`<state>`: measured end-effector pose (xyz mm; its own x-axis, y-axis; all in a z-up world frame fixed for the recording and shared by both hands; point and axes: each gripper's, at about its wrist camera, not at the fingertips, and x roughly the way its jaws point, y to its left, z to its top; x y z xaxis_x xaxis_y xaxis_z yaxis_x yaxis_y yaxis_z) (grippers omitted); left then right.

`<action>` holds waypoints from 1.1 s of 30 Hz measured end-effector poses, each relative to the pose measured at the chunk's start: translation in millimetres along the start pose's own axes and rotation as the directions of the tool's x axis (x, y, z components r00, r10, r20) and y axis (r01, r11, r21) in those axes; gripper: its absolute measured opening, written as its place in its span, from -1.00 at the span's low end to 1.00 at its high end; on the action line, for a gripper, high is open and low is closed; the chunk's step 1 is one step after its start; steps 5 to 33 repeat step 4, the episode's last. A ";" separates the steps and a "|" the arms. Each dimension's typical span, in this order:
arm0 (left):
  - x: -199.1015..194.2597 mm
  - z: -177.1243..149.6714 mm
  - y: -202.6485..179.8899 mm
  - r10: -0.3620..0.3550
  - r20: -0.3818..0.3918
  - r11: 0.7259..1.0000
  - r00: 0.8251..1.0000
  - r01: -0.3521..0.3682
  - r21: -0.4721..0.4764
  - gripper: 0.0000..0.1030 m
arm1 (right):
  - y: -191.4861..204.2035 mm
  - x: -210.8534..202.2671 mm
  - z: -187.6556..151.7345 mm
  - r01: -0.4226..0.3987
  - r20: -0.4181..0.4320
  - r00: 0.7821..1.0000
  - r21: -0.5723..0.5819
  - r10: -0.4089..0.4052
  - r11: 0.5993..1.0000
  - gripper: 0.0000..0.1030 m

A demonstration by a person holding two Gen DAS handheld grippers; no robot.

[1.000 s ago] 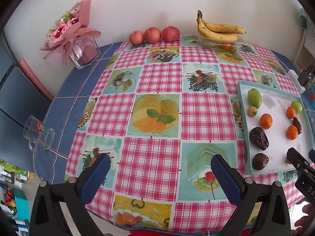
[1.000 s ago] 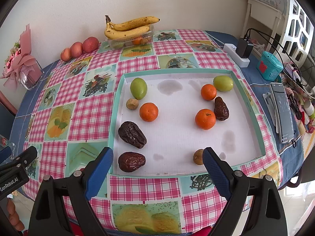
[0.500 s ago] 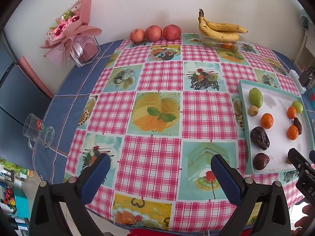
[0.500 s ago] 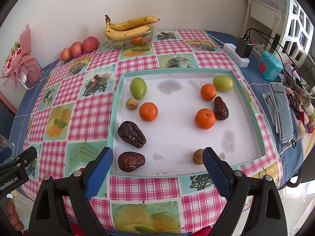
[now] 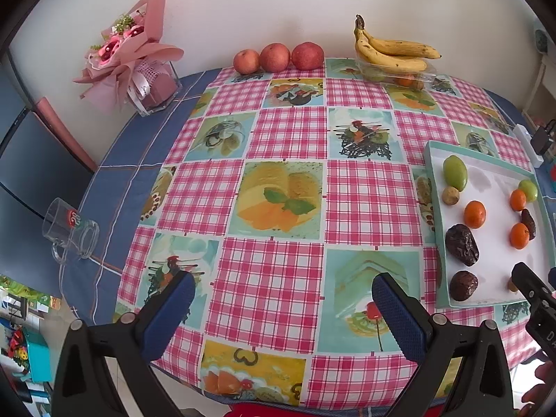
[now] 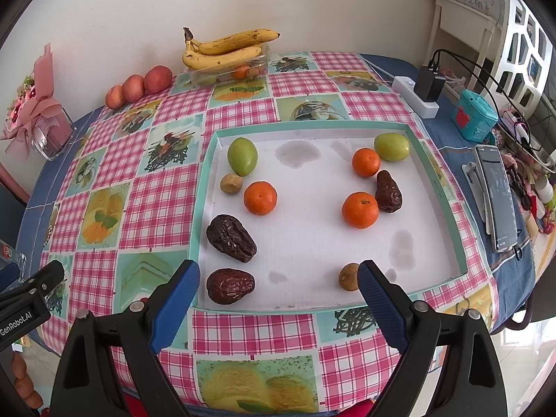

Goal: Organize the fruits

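Observation:
A shallow teal-rimmed tray (image 6: 462, 243) with a white floor holds loose fruit: two green fruits (image 6: 242, 156), three oranges (image 6: 260, 198), three dark dates (image 6: 230, 238) and two small brown fruits (image 6: 231, 183). My right gripper (image 6: 278, 278) hovers open over the tray's near edge, with nothing between its fingers. In the left wrist view the tray (image 5: 438, 243) lies at the right. My left gripper (image 5: 283, 304) is open above the checked tablecloth, left of the tray, holding nothing.
Three apples (image 5: 275, 57) and bananas on a clear box (image 5: 392, 54) stand by the far wall. A bouquet (image 5: 133, 55) is at the back left and a glass mug (image 5: 71, 232) lies at the left edge. A power strip (image 6: 417, 97), teal box (image 6: 474, 116) and phone (image 6: 497, 196) crowd the right.
The left wrist view has shifted slightly, with the table contents sliding a little down and right. The right gripper and the fruit stay put.

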<state>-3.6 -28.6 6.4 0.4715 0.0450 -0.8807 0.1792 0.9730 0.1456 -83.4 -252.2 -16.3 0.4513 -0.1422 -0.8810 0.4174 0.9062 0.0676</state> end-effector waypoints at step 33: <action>0.4 0.0 -0.6 0.000 -0.004 1.000 1.000 0.000 0.000 1.00 | -0.1 0.0 0.0 0.000 0.000 1.000 -0.001 0.000 1.000 0.79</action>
